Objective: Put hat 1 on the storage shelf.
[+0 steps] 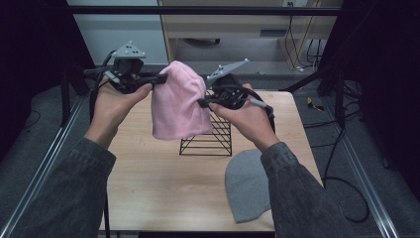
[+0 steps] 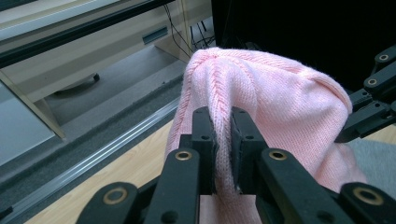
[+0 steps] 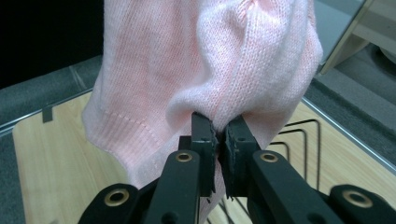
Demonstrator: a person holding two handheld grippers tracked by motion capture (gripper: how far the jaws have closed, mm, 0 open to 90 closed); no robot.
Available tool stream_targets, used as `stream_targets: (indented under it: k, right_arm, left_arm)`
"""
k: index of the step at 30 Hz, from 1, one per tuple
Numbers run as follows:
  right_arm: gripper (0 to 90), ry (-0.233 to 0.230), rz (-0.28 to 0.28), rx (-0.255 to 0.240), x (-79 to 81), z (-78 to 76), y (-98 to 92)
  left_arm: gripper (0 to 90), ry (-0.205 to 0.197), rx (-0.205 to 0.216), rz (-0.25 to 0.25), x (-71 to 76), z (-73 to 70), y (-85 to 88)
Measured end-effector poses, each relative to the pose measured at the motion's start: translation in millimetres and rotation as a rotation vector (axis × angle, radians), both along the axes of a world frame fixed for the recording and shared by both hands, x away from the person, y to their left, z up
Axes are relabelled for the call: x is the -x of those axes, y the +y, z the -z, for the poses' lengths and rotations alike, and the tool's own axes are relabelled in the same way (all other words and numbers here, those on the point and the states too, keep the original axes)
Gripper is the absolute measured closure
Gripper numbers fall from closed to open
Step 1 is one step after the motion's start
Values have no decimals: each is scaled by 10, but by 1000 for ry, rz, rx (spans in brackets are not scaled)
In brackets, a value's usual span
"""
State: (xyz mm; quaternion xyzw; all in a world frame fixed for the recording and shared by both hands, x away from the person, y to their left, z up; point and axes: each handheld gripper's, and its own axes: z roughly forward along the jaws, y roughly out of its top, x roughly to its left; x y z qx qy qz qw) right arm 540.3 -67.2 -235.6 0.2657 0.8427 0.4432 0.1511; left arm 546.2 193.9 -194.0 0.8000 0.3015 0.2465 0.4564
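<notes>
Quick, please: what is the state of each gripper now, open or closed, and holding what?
Left gripper: closed on the pink beanie.
Right gripper: closed on the same pink beanie.

A pale pink ribbed-knit beanie (image 1: 177, 101) hangs above a black wire rack (image 1: 210, 136); right of the rack, a plain grey beanie (image 1: 245, 188) on light woodgrain table (image 1: 163, 183).

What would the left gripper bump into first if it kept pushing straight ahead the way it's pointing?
The left gripper is already clamped on the pink beanie, so it would push further into that. Beyond the hat lies the right gripper, probably next, though depth is hard to judge.
</notes>
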Motion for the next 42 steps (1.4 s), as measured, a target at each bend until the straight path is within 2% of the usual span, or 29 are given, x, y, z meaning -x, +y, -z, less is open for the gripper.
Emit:
stream_targets:
  k: [1,2,6,10,16,19,25,31,38,42]
  right_arm:
    - [849,0,0,0,0,0,0]
    - [849,5,11,-13,-61,-52,-51]
    - [849,-6,34,-14,-137,-131,-131]
    - [848,-15,60,-10,-218,-179,-203]
    - [848,-2,95,11,-395,-81,-273]
    - [847,0,109,21,-464,-30,-298]
    - [847,24,137,32,-575,113,-380]
    - [847,22,154,36,-649,255,-426]
    - [847,25,157,25,-677,392,-485]
    - [845,9,150,27,-662,449,-503]
  left_arm:
    - [815,-4,-8,-2,-73,-53,-58]
    - [815,-5,-12,-4,-98,-80,-83]
    - [816,-19,-20,-3,-158,-185,-187]
    - [816,-26,-42,-9,-240,-213,-268]
    - [816,-1,-27,-13,-428,-73,-356]
    - [816,2,-50,-5,-489,-24,-412]
    - [816,6,-64,2,-598,91,-508]
    - [816,-17,-95,6,-688,190,-589]
    - [816,-34,-83,11,-739,337,-604]
    - [816,-41,-78,25,-726,387,-605]
